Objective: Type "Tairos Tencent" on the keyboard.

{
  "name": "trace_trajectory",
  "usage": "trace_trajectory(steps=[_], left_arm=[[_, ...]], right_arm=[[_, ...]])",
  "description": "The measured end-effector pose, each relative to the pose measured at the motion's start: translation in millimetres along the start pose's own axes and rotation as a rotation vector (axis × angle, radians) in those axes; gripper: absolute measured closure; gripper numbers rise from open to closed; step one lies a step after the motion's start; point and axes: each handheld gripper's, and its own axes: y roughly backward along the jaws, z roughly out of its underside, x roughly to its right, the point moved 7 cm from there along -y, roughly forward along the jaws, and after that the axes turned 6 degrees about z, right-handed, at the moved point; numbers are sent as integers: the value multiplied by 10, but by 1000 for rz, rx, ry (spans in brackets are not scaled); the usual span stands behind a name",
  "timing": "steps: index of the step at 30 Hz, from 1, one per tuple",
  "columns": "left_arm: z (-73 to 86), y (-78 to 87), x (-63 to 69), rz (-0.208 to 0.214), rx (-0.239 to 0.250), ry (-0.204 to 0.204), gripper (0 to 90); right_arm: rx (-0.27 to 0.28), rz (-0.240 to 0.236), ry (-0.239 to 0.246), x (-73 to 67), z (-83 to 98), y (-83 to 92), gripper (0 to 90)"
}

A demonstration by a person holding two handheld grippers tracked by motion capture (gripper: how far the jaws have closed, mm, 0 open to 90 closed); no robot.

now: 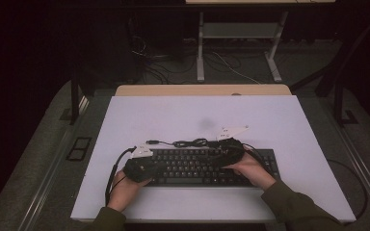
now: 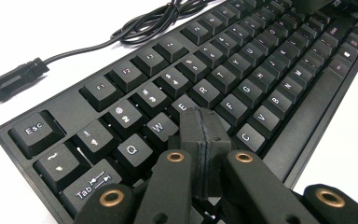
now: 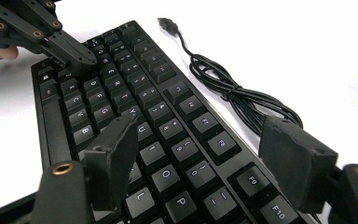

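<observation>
A black keyboard (image 1: 197, 168) lies across the near half of the white table top (image 1: 197, 115). My left gripper (image 1: 147, 167) is over its left end. In the left gripper view its jaws are pressed together with nothing between them, and the left gripper (image 2: 205, 119) has its tips just above the keys by E and D on the keyboard (image 2: 242, 79). My right gripper (image 1: 221, 151) hovers over the right half. In the right gripper view the right gripper (image 3: 198, 128) has wide-apart jaws straddling the keyboard's (image 3: 135, 102) upper rows without touching. The left gripper (image 3: 77, 56) shows at that view's far end.
The keyboard's coiled cable (image 1: 190, 142) lies on the table just behind it, ending in a loose USB plug (image 1: 151, 142). The cable (image 3: 242, 98) and plug (image 2: 9, 84) also show in the gripper views. Desk legs and floor cables stand beyond the table.
</observation>
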Motion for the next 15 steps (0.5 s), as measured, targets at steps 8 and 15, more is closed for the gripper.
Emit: trace_trajectory(steps=[8, 15], left_arm=[[-27, 43, -1, -5, 18, -2, 895], [-45, 79, 0, -1, 44, 7, 893]], right_arm=[[3, -1, -1, 6, -4, 5, 278], [7, -3, 0, 7, -7, 7, 278]])
